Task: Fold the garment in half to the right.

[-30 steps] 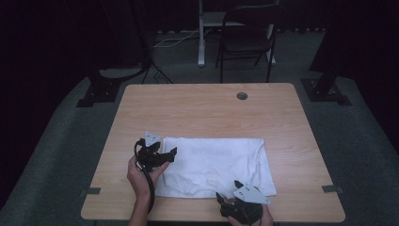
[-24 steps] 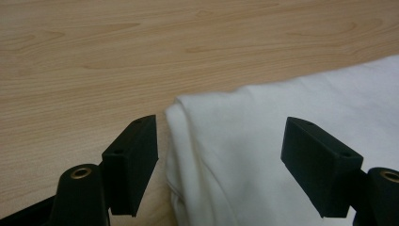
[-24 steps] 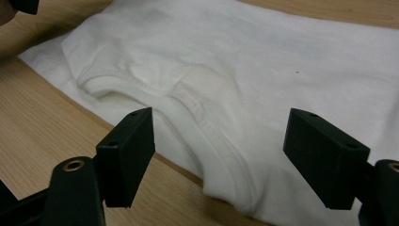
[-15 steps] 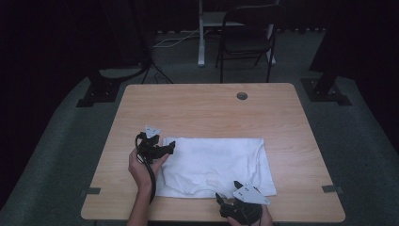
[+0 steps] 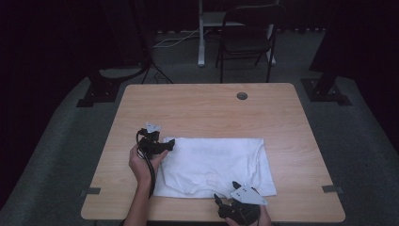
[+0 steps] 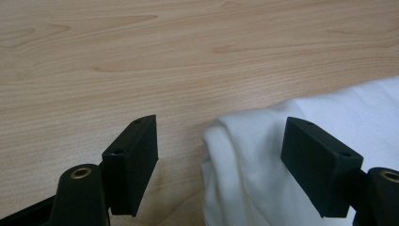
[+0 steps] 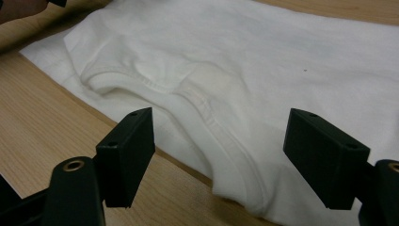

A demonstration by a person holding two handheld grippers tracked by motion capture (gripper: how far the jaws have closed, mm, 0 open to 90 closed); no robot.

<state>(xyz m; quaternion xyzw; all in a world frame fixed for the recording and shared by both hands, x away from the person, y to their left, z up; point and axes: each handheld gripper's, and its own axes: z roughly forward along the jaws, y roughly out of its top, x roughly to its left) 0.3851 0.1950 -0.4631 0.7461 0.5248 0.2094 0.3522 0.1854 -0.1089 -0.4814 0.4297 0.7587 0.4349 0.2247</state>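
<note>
Left gripper point(image 5: 168, 143): jaws wide, empty, straddling corner of folded white cotton T-shirt point(image 5: 216, 165) | right gripper point(image 5: 221, 203): jaws wide, empty, at collar edge | light wooden table point(image 5: 211, 113).

Plain white T-shirt point(image 5: 216, 162), light wood-grain table point(image 5: 207, 110) w/ black jaws, grey plate point(image 5: 244, 194), black chair point(image 5: 247, 40).

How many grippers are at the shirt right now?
2: left gripper open at the white shirt's far-left corner; right gripper open at its near edge, by the collar.
</note>
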